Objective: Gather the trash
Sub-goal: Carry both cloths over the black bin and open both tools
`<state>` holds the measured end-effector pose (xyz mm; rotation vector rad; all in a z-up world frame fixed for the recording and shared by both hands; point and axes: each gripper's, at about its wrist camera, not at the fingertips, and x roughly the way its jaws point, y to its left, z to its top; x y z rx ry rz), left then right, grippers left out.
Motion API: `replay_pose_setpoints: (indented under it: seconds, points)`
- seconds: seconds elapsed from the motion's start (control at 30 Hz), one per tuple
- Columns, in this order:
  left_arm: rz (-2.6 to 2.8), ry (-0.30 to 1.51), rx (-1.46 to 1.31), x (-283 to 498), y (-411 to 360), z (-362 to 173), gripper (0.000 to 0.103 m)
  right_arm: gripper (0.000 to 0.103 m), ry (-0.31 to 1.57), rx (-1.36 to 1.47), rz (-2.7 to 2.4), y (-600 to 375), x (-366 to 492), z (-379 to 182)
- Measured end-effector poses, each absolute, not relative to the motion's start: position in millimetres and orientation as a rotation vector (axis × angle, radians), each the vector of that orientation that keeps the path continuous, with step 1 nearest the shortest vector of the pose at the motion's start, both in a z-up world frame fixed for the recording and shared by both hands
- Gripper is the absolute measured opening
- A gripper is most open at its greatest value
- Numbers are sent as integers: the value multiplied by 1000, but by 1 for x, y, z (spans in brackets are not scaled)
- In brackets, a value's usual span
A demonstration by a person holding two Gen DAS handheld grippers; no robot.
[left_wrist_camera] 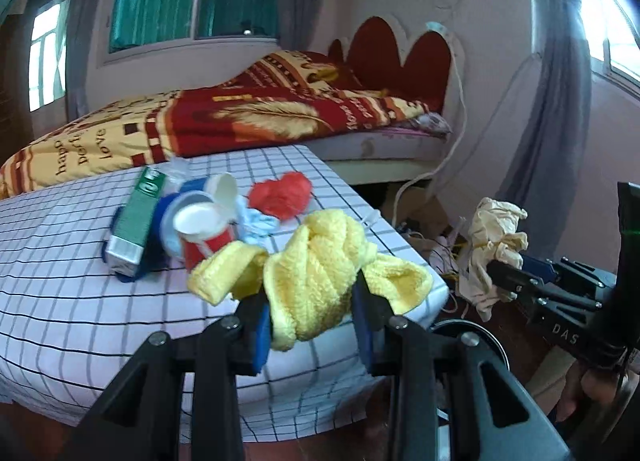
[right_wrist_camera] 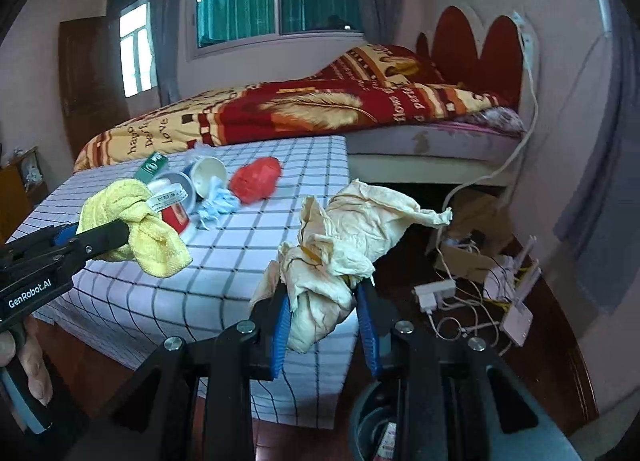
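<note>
My left gripper (left_wrist_camera: 310, 301) is shut on a yellow cloth (left_wrist_camera: 316, 261) and holds it above the near right corner of the checked table (left_wrist_camera: 80, 301). My right gripper (right_wrist_camera: 324, 301) is shut on a crumpled cream paper wad (right_wrist_camera: 340, 237), held off the table's right edge; the wad also shows in the left wrist view (left_wrist_camera: 494, 237). On the table lie a green carton (left_wrist_camera: 138, 217), a red paper cup (left_wrist_camera: 204, 233), a blue-and-white cup (right_wrist_camera: 208, 175), a crumpled red wrapper (left_wrist_camera: 282, 193) and a pale blue tissue (right_wrist_camera: 216, 209).
A bin (right_wrist_camera: 376, 429) sits on the floor below my right gripper, partly hidden. A bed (right_wrist_camera: 280, 109) with a red-yellow blanket stands behind the table. Cables, a power strip and boxes (right_wrist_camera: 468, 285) clutter the floor to the right.
</note>
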<state>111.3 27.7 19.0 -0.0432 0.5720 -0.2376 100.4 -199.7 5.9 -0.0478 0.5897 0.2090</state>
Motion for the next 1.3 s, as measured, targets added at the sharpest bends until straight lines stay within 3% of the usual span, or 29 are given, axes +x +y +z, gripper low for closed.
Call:
replay_pose_setpoints:
  seconds: [0.93,1.3]
  points:
    - [-546,758,50,100,-122,-50,36,33,814,20,-8,-322,57,-88]
    - [-604,931,74,112,-163,-113,36,33,944,7,15,-343,63,-143]
